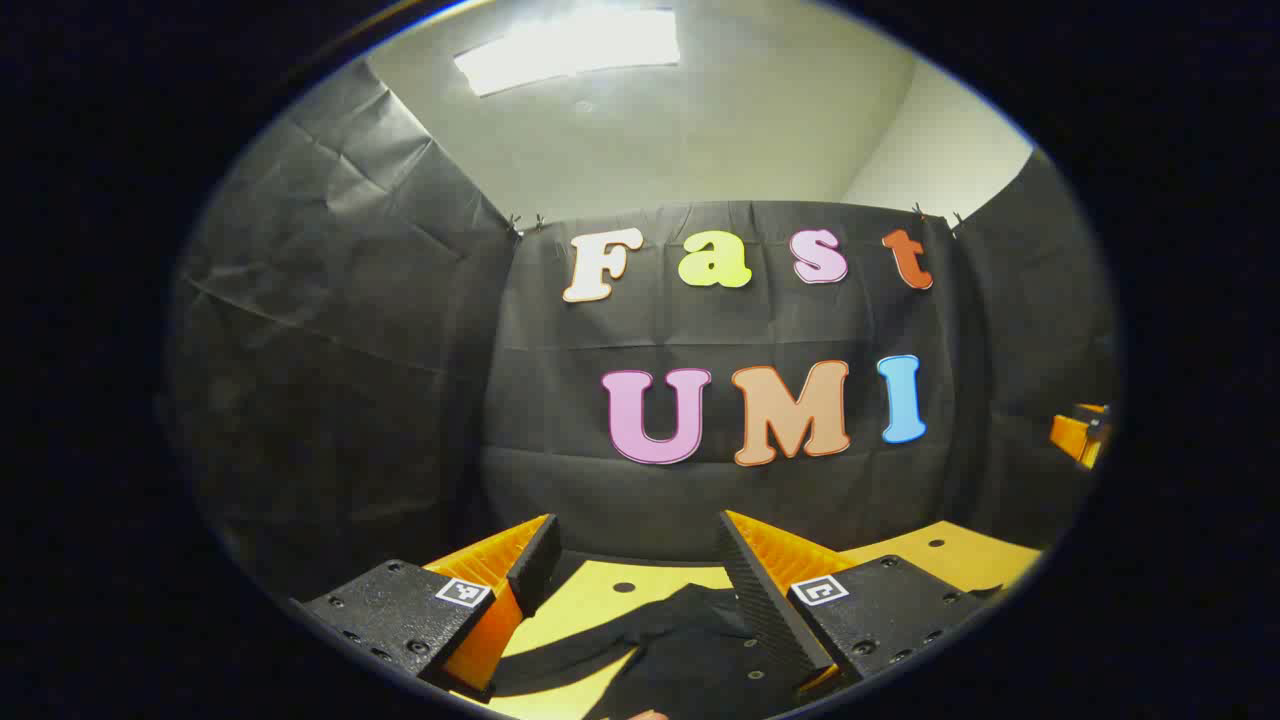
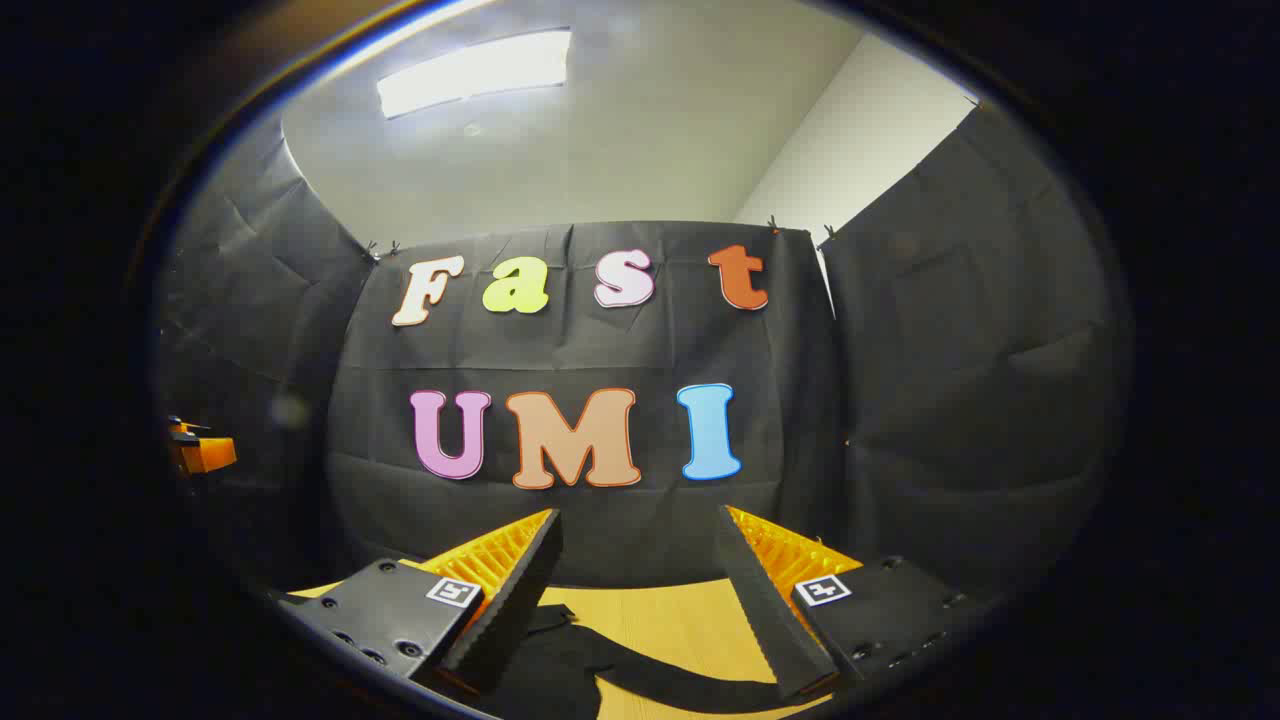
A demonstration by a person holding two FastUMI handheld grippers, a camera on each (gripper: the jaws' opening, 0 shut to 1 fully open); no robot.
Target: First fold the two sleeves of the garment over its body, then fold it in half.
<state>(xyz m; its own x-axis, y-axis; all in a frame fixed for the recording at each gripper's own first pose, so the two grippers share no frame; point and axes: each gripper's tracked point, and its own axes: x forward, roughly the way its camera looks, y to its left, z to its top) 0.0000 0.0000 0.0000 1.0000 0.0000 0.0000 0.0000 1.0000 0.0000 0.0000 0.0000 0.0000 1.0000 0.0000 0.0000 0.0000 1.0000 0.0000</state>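
Both tongs (image 1: pixel 635 560) (image 2: pixel 640 565) released above dark garment (image 1: pixel 690 650) (image 2: pixel 560 670) on table (image 1: pixel 600 590); sleeve runs crosswise.

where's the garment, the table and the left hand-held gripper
garment (image 1: pixel 690 655), left gripper view, dark cloth between the fingers
table (image 2: pixel 670 625), right gripper view, bare wooden top
left hand-held gripper (image 1: pixel 637 555), left gripper view, midway between its fingertips
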